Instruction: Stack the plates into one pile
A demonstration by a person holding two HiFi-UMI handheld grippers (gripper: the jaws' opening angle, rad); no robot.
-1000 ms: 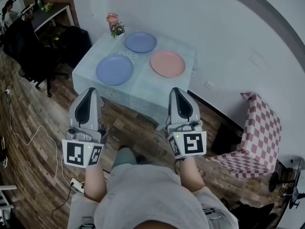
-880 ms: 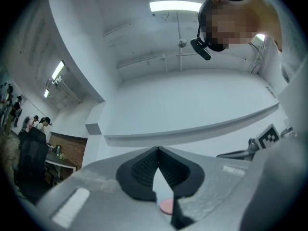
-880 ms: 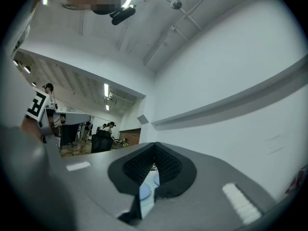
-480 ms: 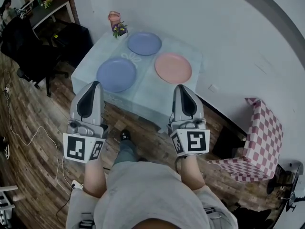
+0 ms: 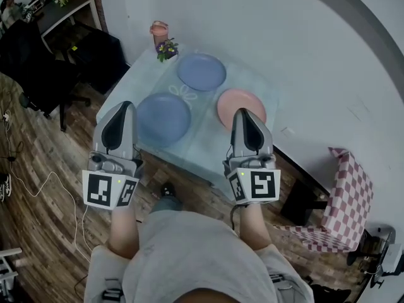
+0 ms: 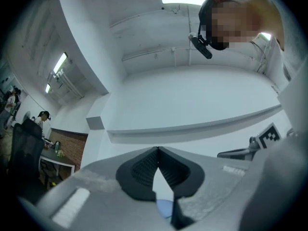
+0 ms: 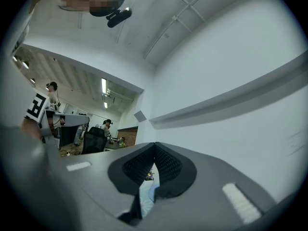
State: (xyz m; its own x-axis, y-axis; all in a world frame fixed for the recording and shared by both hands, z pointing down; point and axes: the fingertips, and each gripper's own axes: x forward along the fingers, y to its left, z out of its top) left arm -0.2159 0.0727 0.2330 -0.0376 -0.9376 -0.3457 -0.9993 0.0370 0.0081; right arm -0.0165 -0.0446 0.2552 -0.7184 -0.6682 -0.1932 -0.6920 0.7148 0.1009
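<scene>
Three plates lie apart on a small table (image 5: 208, 147) with a pale blue cloth: a blue plate (image 5: 163, 118) at the near left, a second blue plate (image 5: 201, 72) at the back, and a pink plate (image 5: 238, 103) at the right, partly hidden by my right gripper. My left gripper (image 5: 126, 105) is shut and empty, held above the table's near left edge beside the near blue plate. My right gripper (image 5: 243, 112) is shut and empty, over the near edge of the pink plate. A sliver of blue plate (image 6: 165, 207) shows under the left jaws.
A pink cup (image 5: 159, 29) and a small flower pot (image 5: 167, 48) stand at the table's far left corner. A white wall runs behind the table. A checkered chair (image 5: 341, 201) stands at the right, black office chairs (image 5: 38, 62) at the left. Cables lie on the wood floor.
Both grippers and the person have moved forward toward the table; the grippers now reach over its near edge. Both stay shut. The plates have not moved.
</scene>
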